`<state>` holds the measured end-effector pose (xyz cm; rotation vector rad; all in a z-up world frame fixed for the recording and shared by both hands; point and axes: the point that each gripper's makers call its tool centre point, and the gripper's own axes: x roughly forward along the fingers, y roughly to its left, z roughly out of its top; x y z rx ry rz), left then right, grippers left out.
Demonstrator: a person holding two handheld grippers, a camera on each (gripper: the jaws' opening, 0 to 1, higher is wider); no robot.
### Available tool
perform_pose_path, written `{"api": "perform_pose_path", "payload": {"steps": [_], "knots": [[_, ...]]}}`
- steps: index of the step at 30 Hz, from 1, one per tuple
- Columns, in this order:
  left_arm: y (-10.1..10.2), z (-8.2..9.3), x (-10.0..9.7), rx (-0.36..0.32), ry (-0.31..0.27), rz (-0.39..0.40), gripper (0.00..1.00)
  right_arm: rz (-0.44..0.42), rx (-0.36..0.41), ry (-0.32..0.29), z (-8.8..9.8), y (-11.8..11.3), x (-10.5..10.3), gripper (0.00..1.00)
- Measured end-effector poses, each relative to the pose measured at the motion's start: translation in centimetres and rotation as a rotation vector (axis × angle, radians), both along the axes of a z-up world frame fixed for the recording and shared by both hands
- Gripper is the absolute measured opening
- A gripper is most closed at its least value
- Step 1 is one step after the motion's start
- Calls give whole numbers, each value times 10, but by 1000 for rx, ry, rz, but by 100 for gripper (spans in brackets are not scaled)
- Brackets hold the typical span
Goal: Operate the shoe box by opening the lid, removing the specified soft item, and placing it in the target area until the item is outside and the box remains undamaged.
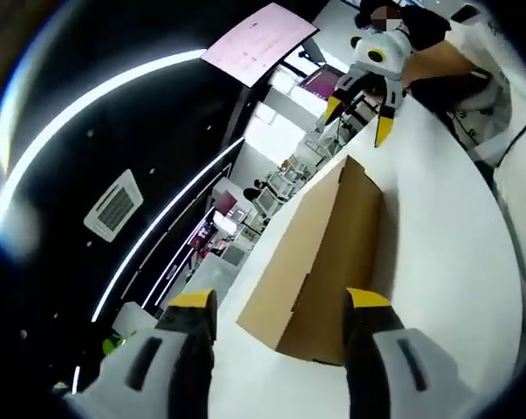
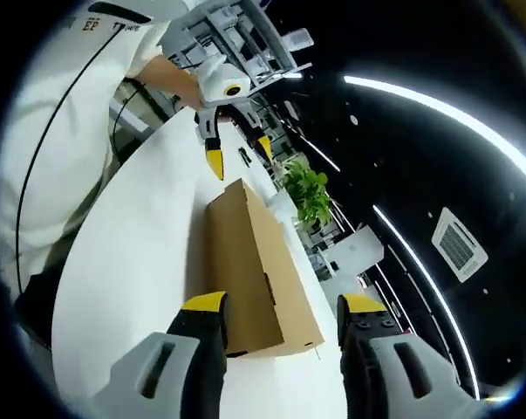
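Observation:
A long brown cardboard shoe box (image 1: 324, 253) lies shut on the white table (image 1: 446, 244). My left gripper (image 1: 280, 301) is open at one short end of the box, with nothing between its yellow-tipped jaws. Beyond the far end hovers my right gripper (image 1: 358, 118), held by a hand, jaws apart. In the right gripper view the same box (image 2: 254, 271) runs away from my open right gripper (image 2: 282, 305), with the left gripper (image 2: 238, 150) open past its far end. The soft item is hidden.
The person in a white shirt (image 2: 62, 131) stands along the table's edge (image 2: 140, 253). A green plant (image 2: 306, 192) sits beyond the box. A pink screen (image 1: 258, 39) and shelving (image 1: 280, 183) fill the background under a dark ceiling.

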<state>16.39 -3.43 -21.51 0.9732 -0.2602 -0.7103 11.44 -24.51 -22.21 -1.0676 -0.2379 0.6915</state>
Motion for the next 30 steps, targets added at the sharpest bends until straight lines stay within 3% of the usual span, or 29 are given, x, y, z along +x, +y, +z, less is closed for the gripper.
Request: {"api": "perform_pose_path", "payload": {"steps": [2, 4, 6, 10, 14, 18, 23, 25, 26, 27, 30], "knots": [[-2, 1, 0, 50, -73, 0, 56, 4, -2, -5, 0, 0, 1, 51], [-8, -11, -4, 65, -35, -37, 55, 10, -9, 3, -2, 1, 3, 51], [-9, -12, -4, 36, -13, -41, 55, 7, -42, -10, -3, 1, 6, 50], [-2, -17, 0, 94, -46, -19, 52, 8, -48, -7, -5, 6, 11, 49], [7, -23, 6, 114, -42, 25, 52, 2, -96, -37, -7, 8, 15, 45], [10, -25, 11, 106, -43, 19, 52, -10, -113, -25, -16, 7, 24, 43], [12, -27, 13, 126, -49, 28, 49, -38, -114, -68, -9, 8, 28, 41], [12, -27, 13, 127, -50, 28, 49, -30, -87, -44, -12, 8, 31, 40], [11, -26, 14, 121, -53, 24, 49, -13, -18, -2, -13, 9, 33, 39], [11, -28, 15, 121, -44, 23, 49, -7, 3, 12, -13, 9, 34, 40], [11, -28, 18, 136, -64, 30, 52, -25, -42, -19, -13, 5, 38, 41]]}}
